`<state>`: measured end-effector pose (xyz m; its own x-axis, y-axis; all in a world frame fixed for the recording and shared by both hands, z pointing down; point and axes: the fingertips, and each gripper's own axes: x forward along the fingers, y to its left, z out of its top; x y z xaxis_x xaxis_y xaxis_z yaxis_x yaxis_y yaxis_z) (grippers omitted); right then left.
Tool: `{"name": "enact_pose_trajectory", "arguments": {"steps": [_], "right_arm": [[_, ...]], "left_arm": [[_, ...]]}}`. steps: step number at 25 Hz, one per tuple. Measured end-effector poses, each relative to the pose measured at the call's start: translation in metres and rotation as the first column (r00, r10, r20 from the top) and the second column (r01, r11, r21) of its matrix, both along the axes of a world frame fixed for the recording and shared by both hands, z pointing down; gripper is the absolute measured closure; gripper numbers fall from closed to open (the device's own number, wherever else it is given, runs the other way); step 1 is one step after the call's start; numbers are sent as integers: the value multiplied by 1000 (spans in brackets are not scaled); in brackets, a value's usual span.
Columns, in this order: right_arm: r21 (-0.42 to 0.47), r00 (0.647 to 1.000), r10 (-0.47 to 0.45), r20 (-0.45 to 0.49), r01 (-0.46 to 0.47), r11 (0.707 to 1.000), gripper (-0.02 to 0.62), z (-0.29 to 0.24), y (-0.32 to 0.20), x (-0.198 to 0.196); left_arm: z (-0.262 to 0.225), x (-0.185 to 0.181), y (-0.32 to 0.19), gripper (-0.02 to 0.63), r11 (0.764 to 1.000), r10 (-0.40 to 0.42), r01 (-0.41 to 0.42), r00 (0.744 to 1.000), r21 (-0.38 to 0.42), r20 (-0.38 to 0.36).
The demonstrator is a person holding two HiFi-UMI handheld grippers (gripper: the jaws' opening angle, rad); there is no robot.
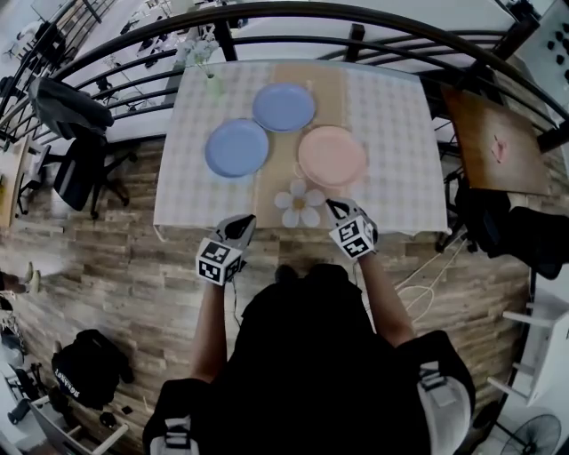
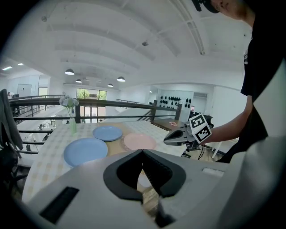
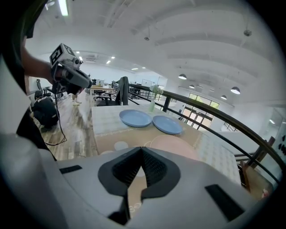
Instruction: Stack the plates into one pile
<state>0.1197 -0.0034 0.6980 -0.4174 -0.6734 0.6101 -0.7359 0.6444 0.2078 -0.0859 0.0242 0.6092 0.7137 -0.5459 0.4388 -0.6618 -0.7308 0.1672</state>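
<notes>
Big open-plan loft with a curved black railing [image 1: 373,19] behind a table [image 1: 400,151] in a checked cloth, tan runner down the middle. Three plates sit spread out on it, none overlapping, so as far as I can judge the stacking hasn't started.

The left gripper [image 1: 244,226] hangs at the near table edge with its jaws pressed together and nothing between them. Straight ahead of those jaws is the near blue plate [image 1: 236,148], and beyond it, off to their right, the far blue plate [image 1: 284,107]. The right gripper [image 1: 336,210] is the same deal: jaws closed tip to tip, empty. The pink plate [image 1: 332,155] lies just ahead of it, the closest plate to either tool.

A flower-shaped mat [image 1: 300,204] lies between the two sets of jaws. A small vase [image 1: 213,84] stands well beyond the left jaws at the far corner.

My guess is both tools are parked here as a ready pose. Either would need to open before sliding under a rim, and the pink plate looks like the easiest first grab.
</notes>
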Motion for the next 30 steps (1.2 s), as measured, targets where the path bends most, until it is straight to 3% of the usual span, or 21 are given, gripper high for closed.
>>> {"name": "enact_pose_trajectory", "arguments": {"steps": [7,19,26,30], "right_arm": [[-9,998,-54,-32,54,999,595,4,-19,5],[-73,983,-179,-41,176,982,595,22,-56,27],[-103,922,-327,-206,312,944,595,45,-63,40],[-140,895,-388,-219,365,920,595,61,-63,48]], "left_arm": [[-1,-1,-10,604,999,-41,41,999,-1,-2],[-17,22,-30,604,983,-185,185,982,16,-36],[-13,38,-27,604,970,-243,243,969,-4,-43],[-4,52,-24,604,964,-265,265,964,-23,-34]]}}
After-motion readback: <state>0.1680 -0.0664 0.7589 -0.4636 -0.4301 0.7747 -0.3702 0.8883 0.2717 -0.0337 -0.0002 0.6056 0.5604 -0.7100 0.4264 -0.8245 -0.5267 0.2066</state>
